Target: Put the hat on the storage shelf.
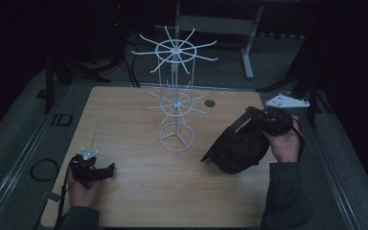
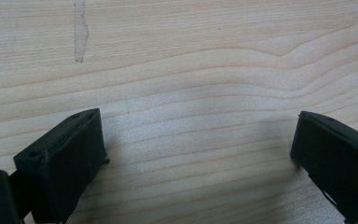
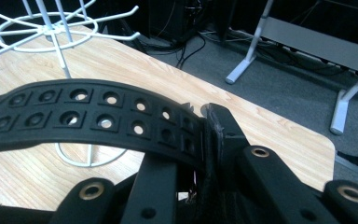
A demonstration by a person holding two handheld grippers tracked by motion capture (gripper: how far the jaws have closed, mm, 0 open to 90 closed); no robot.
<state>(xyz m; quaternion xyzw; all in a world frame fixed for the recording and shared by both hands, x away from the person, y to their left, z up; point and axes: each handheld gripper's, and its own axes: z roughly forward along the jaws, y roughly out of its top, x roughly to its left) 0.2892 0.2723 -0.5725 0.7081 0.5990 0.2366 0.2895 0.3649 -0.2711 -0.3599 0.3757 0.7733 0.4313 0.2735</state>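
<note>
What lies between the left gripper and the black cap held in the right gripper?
In the high view, bare light wooden tabletop separates the left gripper from the black cap; the white wire rack stands farther back.

Matt black cloth cap (image 1: 237, 148), pale smooth-grained wooden table (image 1: 124, 124).

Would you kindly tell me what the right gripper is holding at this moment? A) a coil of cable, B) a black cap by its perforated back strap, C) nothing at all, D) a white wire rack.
B: in the right gripper view, the right gripper is shut on the perforated strap of the black cap, which the high view shows lifted beside the white wire rack; that rack stands untouched on the table.
</note>
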